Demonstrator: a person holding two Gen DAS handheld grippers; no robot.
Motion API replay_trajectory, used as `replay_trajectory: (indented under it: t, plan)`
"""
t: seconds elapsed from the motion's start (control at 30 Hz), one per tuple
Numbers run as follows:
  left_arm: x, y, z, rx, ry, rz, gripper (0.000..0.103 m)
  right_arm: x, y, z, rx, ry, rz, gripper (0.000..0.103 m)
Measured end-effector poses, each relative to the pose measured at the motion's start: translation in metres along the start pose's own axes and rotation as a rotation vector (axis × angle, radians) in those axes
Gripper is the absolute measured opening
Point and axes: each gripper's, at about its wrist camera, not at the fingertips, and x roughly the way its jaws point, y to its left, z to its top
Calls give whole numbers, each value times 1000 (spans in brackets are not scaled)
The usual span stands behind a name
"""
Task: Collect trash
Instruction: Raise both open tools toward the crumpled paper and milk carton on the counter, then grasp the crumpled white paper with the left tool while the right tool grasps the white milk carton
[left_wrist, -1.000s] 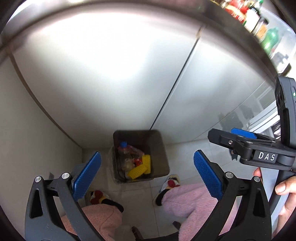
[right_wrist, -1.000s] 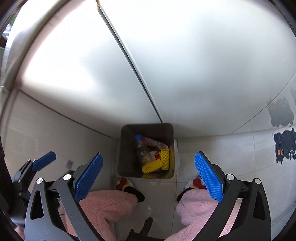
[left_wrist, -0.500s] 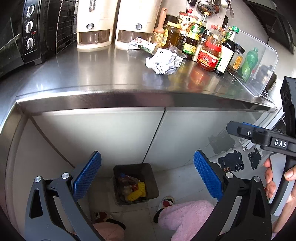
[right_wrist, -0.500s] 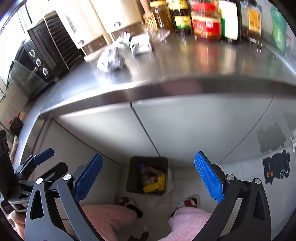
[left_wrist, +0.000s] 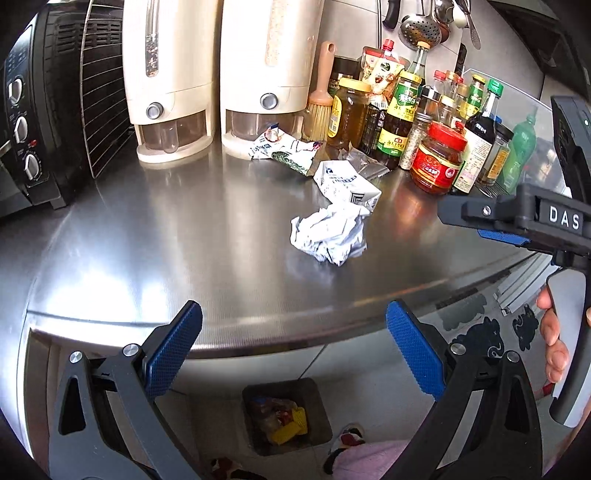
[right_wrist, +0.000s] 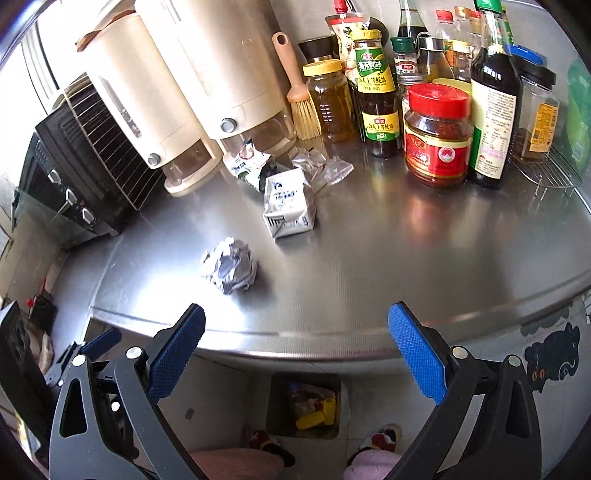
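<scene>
- Left gripper (left_wrist: 293, 345): held at the front edge of the steel counter (left_wrist: 184, 240), blue-padded fingers (left_wrist: 173, 350) spread wide, nothing between them.
- Right gripper (right_wrist: 295, 347): likewise at the counter's edge, fingers spread apart and empty; a person's hand (left_wrist: 554, 339) holds its grip, seen at the right of the left wrist view.
- Crumpled paper ball (left_wrist: 328, 234): white, lying on the counter nearest the front edge, apart from both grippers.
- Flattened white carton (right_wrist: 290, 206): just behind the paper ball, printed in blue.
- Green-and-white wrapper (left_wrist: 284, 149): at the foot of the two cream dispensers (left_wrist: 218, 74).
- Clear foil scraps (right_wrist: 319, 166): beside the carton, in front of the jars.
- Trash bin (right_wrist: 275, 410): dark, on the tiled floor below the counter, open-topped, holding yellow pieces and other litter.
- Bottles and jars (right_wrist: 436, 129): crowded at the back right; a brush (right_wrist: 301, 99) leans beside them.
- Black oven (left_wrist: 29, 118): far left.
- Pink slippers (right_wrist: 373, 463): beside the bin.
</scene>
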Motion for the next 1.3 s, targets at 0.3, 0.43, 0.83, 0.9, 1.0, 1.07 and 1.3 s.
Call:
replay_trajectory:
  t: [0.3,0.43,0.83,0.9,1.0,1.07,1.3]
  plan:
    - [48,-7,38,16,20,4,95,58,6,58,23,25,-11,100]
    - [64,-11,45,30,32,-7,95,85,11,66,8,67,-6,96]
    - [96,-16,50,49,58,-69,66,125,11,62,-52,115,-49,65]
    - [98,-15,51,42,63,-81,53,125,11,63,-59,115,-43,57]
    - [97,-14,51,46,55,-88,51,124,10,61,-70,114,-35,57]
    - [92,-15,51,51,40,-79,50,120,10,62,-71,102,-30,57]
    - [54,-8,52,56,-7,-44,50,90,20,66,-83,58,9,57]
